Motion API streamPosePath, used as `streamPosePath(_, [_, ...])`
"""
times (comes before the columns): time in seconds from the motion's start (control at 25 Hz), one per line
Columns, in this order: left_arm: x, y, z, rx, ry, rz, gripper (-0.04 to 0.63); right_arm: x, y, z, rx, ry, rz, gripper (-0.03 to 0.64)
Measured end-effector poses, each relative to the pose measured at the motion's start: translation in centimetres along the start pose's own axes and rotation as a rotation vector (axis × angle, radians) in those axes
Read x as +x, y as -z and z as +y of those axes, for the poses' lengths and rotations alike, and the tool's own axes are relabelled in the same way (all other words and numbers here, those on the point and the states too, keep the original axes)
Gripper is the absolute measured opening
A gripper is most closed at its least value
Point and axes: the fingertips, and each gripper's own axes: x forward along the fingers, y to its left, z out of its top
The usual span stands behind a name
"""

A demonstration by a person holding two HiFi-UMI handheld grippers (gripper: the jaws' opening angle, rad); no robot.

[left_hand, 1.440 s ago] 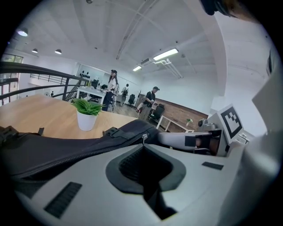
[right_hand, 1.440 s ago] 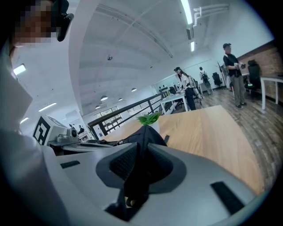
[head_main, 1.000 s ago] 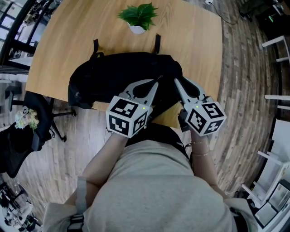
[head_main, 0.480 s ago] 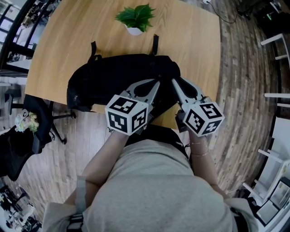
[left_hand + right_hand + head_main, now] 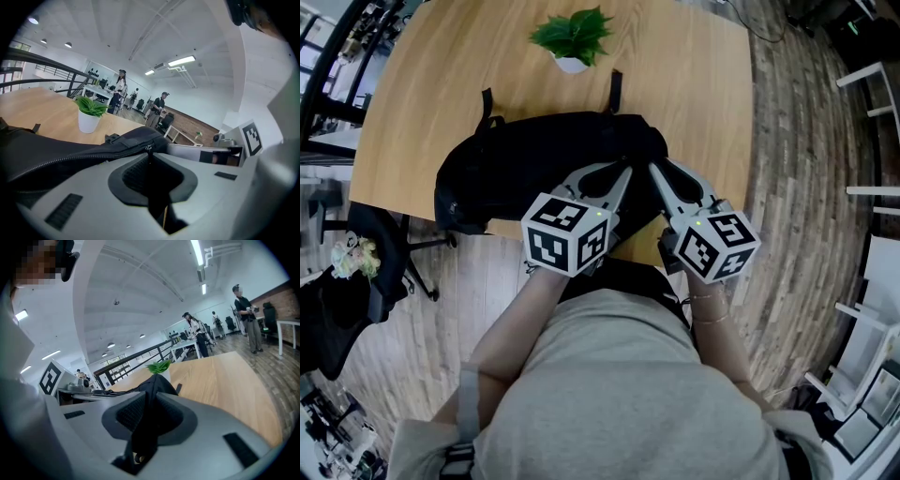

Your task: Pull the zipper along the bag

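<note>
A black bag point(image 5: 516, 159) lies across the near edge of the wooden table point(image 5: 703, 84). Its zipper point(image 5: 70, 159) runs leftward along the top in the left gripper view. My left gripper point(image 5: 625, 172) is at the bag's right end, shut on the small metal zipper pull point(image 5: 149, 149). Close beside it, my right gripper point(image 5: 653, 169) is shut on a fold of the bag's black fabric point(image 5: 152, 390), which fills the gap between its pads. In the left gripper view the right gripper point(image 5: 206, 153) shows just to the right of the pull.
A small potted plant point(image 5: 572, 39) stands on the table behind the bag. Two bag straps point(image 5: 614, 90) stick out toward it. A black office chair point(image 5: 380, 248) is at the table's left, on the wooden floor. People stand far off in the room point(image 5: 243, 310).
Both grippers keep their holds at the bag's right end. The left gripper has rolled slightly, otherwise nothing has visibly moved.
</note>
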Motion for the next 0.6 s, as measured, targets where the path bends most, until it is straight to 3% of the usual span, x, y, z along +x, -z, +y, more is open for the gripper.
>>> streamPosePath(0.6, [-2.1,0.3,1.4,0.047,-0.061,0.035,0.018,-0.5,-0.1,-0.5,-0.02,0.032,-0.007,0.074])
